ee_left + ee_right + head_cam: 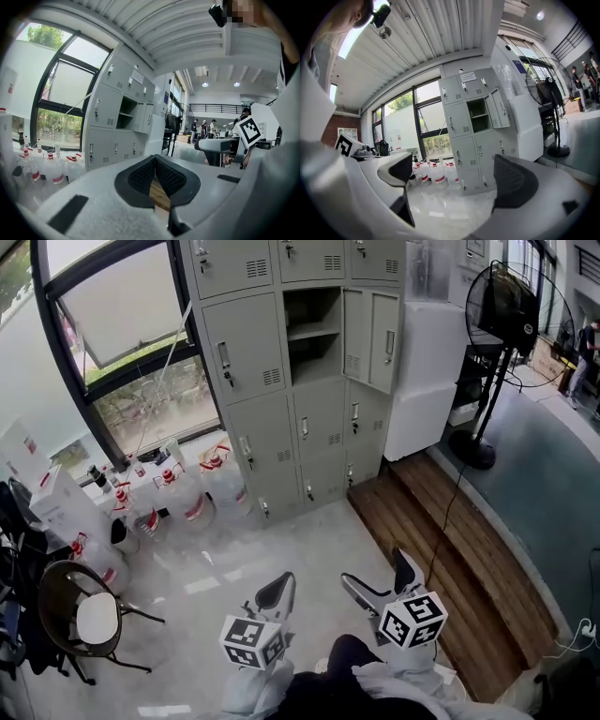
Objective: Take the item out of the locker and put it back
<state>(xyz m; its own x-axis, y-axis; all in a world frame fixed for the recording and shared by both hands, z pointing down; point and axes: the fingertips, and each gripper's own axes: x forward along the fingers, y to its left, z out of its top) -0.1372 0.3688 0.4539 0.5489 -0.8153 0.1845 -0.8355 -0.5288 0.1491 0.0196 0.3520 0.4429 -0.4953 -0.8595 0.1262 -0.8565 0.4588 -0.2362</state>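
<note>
Locker compartment (312, 334) with its door (382, 341) swung open stands well ahead of both grippers, more in line with the right gripper (382, 580). Its shelf (314, 331) looks bare; the item I cannot see. The right fingers are spread wide and empty; the left gripper (276, 592) has fingers pressed together on nothing.

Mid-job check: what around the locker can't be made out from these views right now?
- Open locker compartment: in the head view it is far off and shadowed. Only a shelf shows, and whether an item sits inside cannot be told.
- Notice on the top lockers: in the right gripper view the print is too small to read.
- Bottles by the window: in the head view the labels are too small to read.
</note>
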